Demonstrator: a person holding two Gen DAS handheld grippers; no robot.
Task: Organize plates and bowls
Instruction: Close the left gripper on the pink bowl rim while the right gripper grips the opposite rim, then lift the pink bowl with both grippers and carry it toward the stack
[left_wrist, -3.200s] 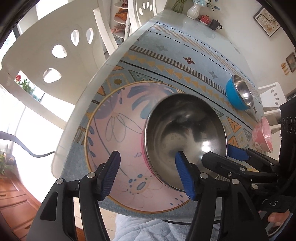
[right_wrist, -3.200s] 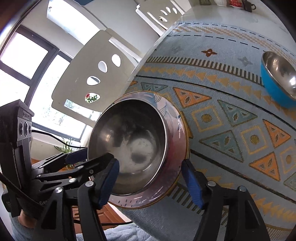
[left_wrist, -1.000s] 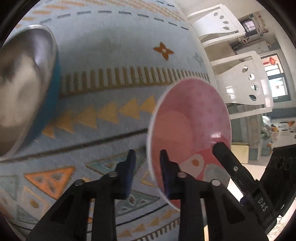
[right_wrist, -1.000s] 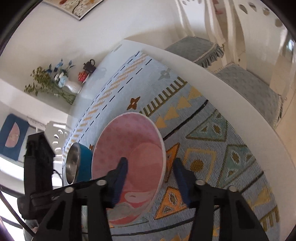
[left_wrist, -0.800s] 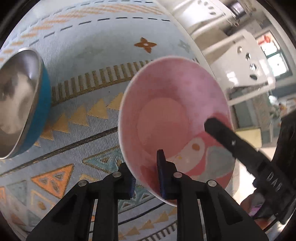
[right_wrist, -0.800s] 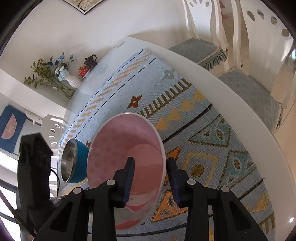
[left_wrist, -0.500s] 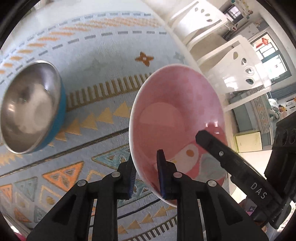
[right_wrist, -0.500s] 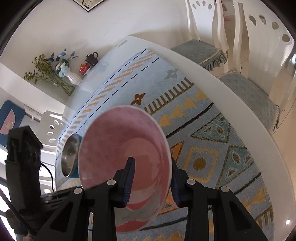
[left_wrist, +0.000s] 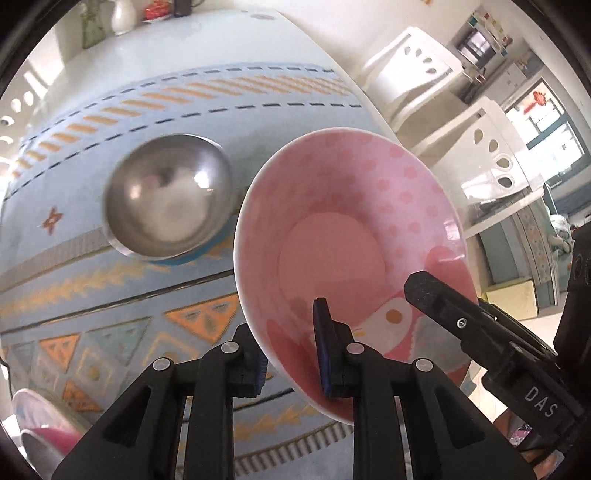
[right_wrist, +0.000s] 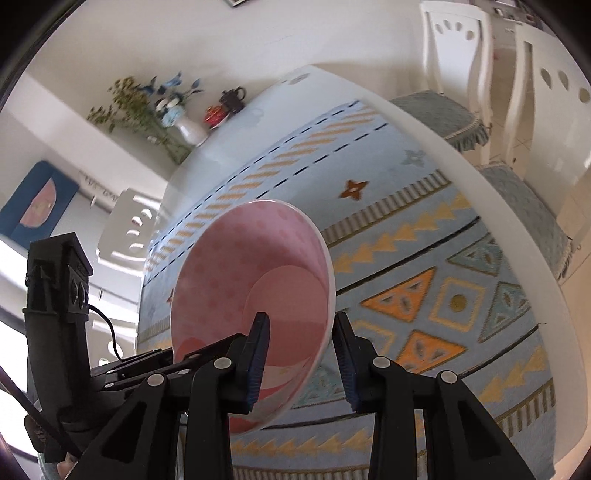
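A pink dotted bowl (left_wrist: 354, 236) is held tilted above the patterned blue table mat (left_wrist: 122, 325). My left gripper (left_wrist: 291, 354) is shut on its near rim, and my right gripper (right_wrist: 301, 354) is shut on the opposite rim of the same bowl (right_wrist: 255, 291). A steel bowl with a blue outside (left_wrist: 168, 199) sits on the mat, just left of the pink bowl. The floral plate with the pink-and-steel bowl (left_wrist: 40, 432) shows only as a sliver at the lower left edge of the left wrist view.
A white vase with flowers (right_wrist: 190, 131), a red dish and a dark teapot (right_wrist: 232, 98) stand at the table's far end. White chairs (left_wrist: 491, 155) stand along the table's right side. The table edge (right_wrist: 517, 229) runs close on the right.
Both grippers moved from the plate with the steel bowl to the pink bowl, closed on its rim and lifted it off the mat. The blue steel bowl now lies behind the pink bowl.
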